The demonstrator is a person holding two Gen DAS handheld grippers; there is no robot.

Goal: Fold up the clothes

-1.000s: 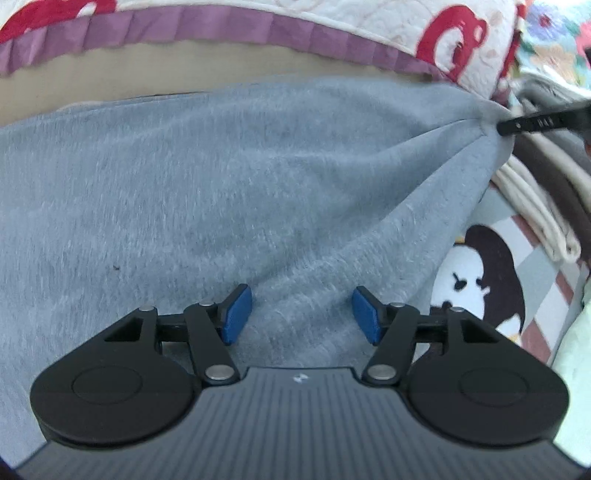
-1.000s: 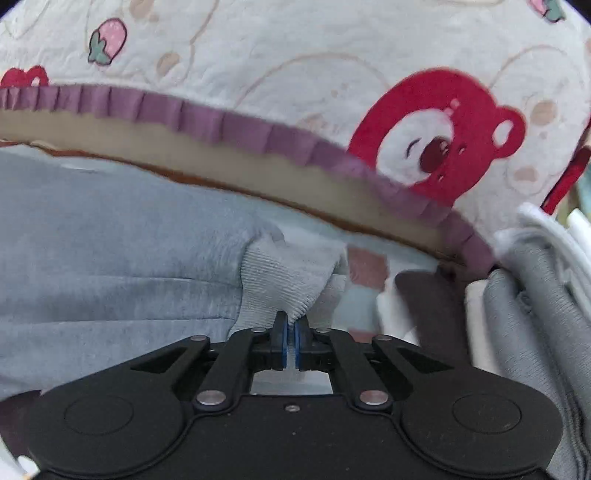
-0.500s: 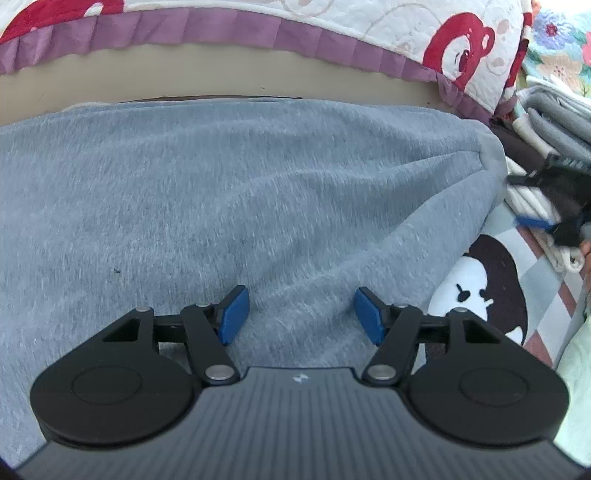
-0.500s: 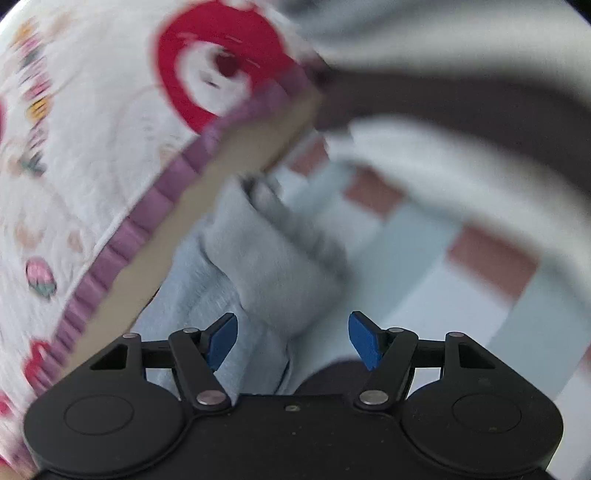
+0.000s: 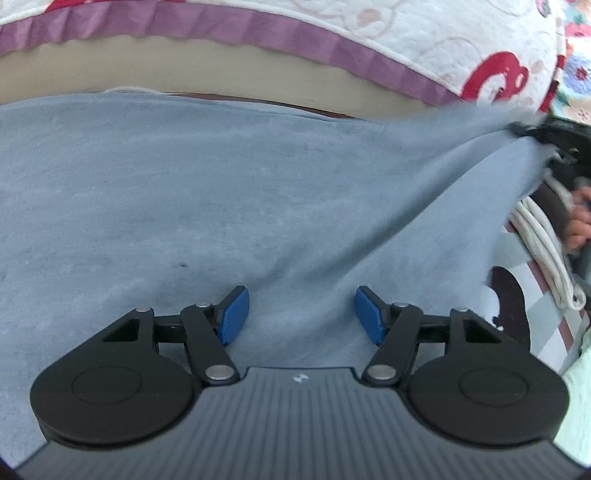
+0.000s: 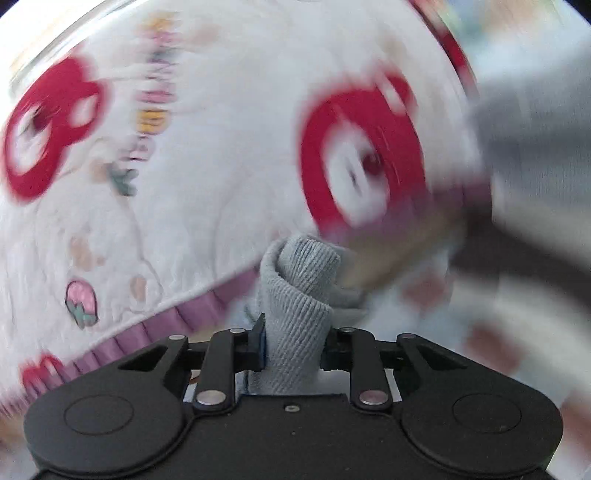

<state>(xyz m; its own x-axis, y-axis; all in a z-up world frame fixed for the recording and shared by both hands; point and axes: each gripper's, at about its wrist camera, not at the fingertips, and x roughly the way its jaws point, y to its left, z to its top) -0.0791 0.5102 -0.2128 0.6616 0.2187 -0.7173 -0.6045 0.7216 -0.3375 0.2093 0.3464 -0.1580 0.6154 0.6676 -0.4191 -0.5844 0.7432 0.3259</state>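
A grey sweatshirt [image 5: 221, 192] lies spread over the bed and fills the left wrist view. My left gripper [image 5: 301, 314] is open just above the cloth, with nothing between its blue pads. My right gripper [image 6: 293, 349] is shut on the sweatshirt's ribbed cuff [image 6: 295, 295], which stands up bunched between the fingers. In the left wrist view the right gripper [image 5: 543, 134] shows at the far right, pulling a corner of the sweatshirt taut and raising a ridge across it.
A white quilt with red bears and a purple trim [image 5: 258, 26] lies along the far side. It also shows in the right wrist view [image 6: 184, 147]. Folded white and grey clothes [image 5: 543, 236] are stacked at the right on a checked sheet [image 5: 517, 280].
My right gripper was open half a second ago and has shut on the ribbed cuff again. It pulls the corner up and right, tightening the cloth. My left gripper stays open in place.
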